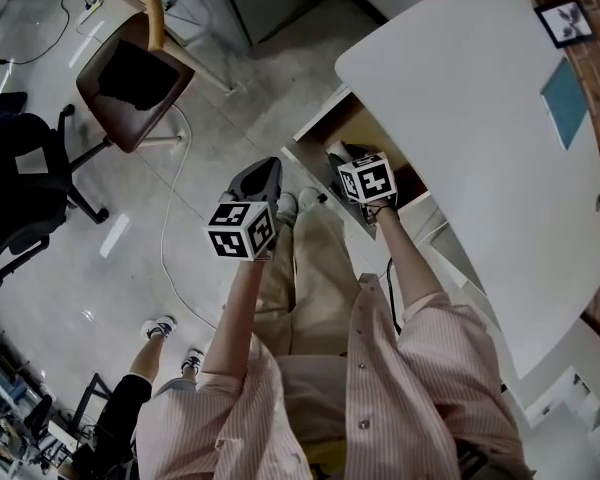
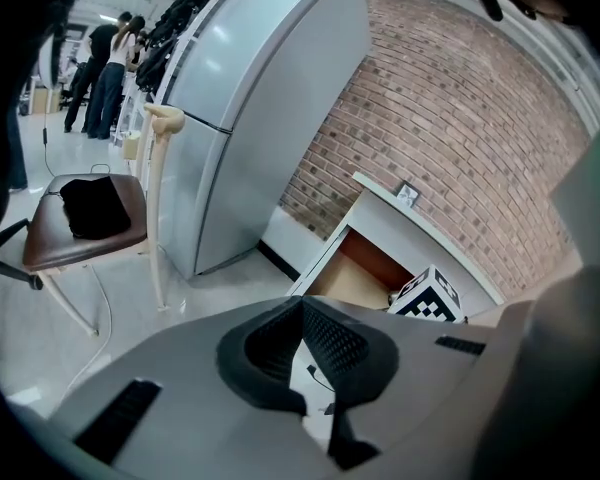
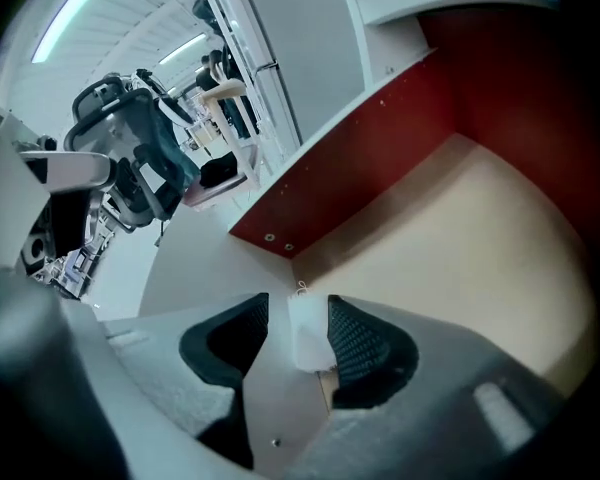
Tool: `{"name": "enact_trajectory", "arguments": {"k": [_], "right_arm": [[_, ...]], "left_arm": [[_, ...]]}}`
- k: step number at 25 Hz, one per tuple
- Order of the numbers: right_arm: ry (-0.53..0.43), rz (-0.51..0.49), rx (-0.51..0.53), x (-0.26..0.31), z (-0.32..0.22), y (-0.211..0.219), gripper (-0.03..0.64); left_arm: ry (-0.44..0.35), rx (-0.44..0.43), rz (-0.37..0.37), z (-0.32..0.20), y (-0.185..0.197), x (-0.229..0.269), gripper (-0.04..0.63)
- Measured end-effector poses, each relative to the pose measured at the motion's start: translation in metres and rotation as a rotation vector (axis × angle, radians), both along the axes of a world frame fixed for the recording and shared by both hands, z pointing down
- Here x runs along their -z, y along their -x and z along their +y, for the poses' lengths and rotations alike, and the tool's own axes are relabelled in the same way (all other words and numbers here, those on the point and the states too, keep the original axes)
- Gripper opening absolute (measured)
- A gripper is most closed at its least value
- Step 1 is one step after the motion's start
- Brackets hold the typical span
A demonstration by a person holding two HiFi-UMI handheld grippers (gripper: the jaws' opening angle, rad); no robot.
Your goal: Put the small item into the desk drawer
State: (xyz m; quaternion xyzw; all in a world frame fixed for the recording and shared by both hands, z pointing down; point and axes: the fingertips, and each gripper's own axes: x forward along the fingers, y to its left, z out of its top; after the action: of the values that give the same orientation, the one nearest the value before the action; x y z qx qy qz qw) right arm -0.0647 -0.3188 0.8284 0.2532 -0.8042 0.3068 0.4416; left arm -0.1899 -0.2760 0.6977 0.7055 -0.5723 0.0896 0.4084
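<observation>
Right gripper [image 3: 298, 306] hangs over the open desk drawer [image 3: 480, 238], jaws wide apart, small white item [image 3: 308, 336] between them against one pad; left gripper [image 2: 302, 310] closed, empty.

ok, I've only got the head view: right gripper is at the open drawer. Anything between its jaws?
Observer: Yes. The right gripper has a small white item between its jaws, which stand apart; the item lies against one pad, clear of the other.
Operator: Is it inside the drawer?
Observer: The jaws look onto the drawer's tan floor, red-brown wall beside it. Can't tell whether the item rests on the floor.
Operator: Left gripper?
Observer: The left gripper has its jaws together, nothing between them.
</observation>
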Motion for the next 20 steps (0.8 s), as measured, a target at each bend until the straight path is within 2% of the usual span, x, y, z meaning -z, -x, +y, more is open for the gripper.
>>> {"name": "enact_trajectory", "arguments": {"k": [7,10,15,20], "right_arm": [[-0.09,0.022,-0.002,0.054,0.003,0.002,0.152],[-0.121,-0.005,-0.02,0.082,0.005,0.003,0.142],[-0.189,-0.05,-0.046,0.132,0.011,0.004,0.083],[-0.273,-0.126,-0.076,0.183,0.01,-0.002,0.051]], "left_arm": [[-0.01,-0.032,-0.001,0.003,-0.007,0.04,-0.002],[-0.026,-0.059,-0.005,0.004,-0.011,0.059,-0.002],[-0.059,-0.1,-0.006,0.012,-0.016,0.092,-0.002],[-0.124,-0.144,-0.034,0.012,-0.018,0.125,-0.002]]}}
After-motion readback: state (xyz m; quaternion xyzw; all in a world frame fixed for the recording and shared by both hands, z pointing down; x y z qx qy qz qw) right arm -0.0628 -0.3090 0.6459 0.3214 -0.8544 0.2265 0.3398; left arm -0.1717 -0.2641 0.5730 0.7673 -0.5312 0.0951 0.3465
